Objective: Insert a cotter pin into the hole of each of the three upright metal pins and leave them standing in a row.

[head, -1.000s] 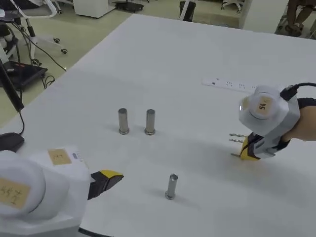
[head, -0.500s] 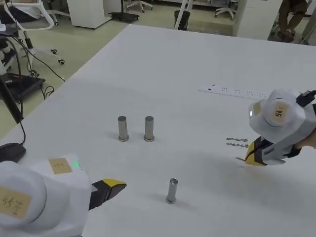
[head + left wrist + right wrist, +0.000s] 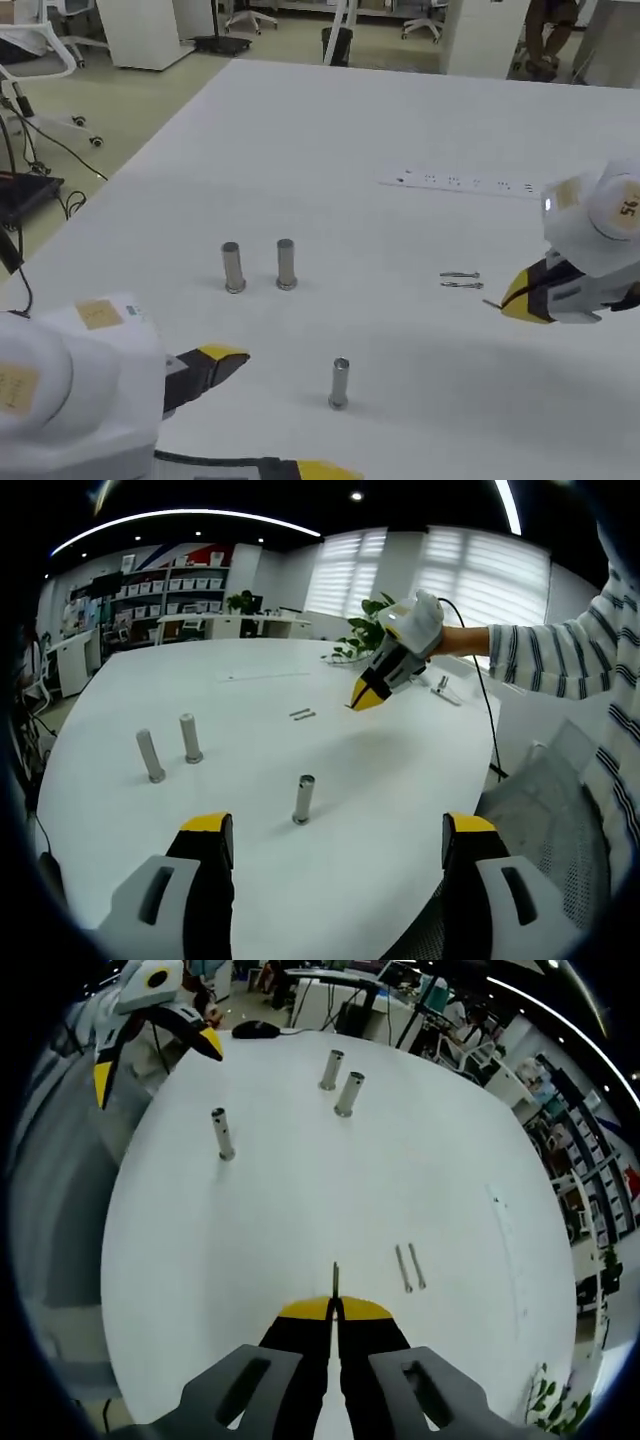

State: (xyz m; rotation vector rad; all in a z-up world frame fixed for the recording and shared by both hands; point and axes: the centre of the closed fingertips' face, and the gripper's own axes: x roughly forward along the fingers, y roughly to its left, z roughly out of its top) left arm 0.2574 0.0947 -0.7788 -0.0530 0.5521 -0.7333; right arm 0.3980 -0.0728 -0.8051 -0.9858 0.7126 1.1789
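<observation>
R gripper [image 3: 512, 298] lifted off table [image 3: 330, 140], cotter pin [image 3: 335, 1278] clamped in its closed jaws; 2 spare cotters [image 3: 458, 279] lie nearby. L gripper [image 3: 337, 825] wide, near front post [image 3: 339, 383].

**Mostly bare table, a few small obstacles**

The white table [image 3: 330, 150] offers wide free room. The far-left pin [image 3: 232, 267] and the neighbour pin [image 3: 286, 264] stand upright close together, with a narrow gap between them. The lone pin [image 3: 339, 383] stands well apart, bare surface all round it. The loose cotter pins [image 3: 459, 280] lie flat near the right gripper [image 3: 512, 298], whose closed jaws pinch the held cotter pin [image 3: 335, 1278]. A power strip [image 3: 465, 184] lies farther back. The left gripper [image 3: 338, 825], jaws spread wide, faces the lone pin across bare table.
</observation>
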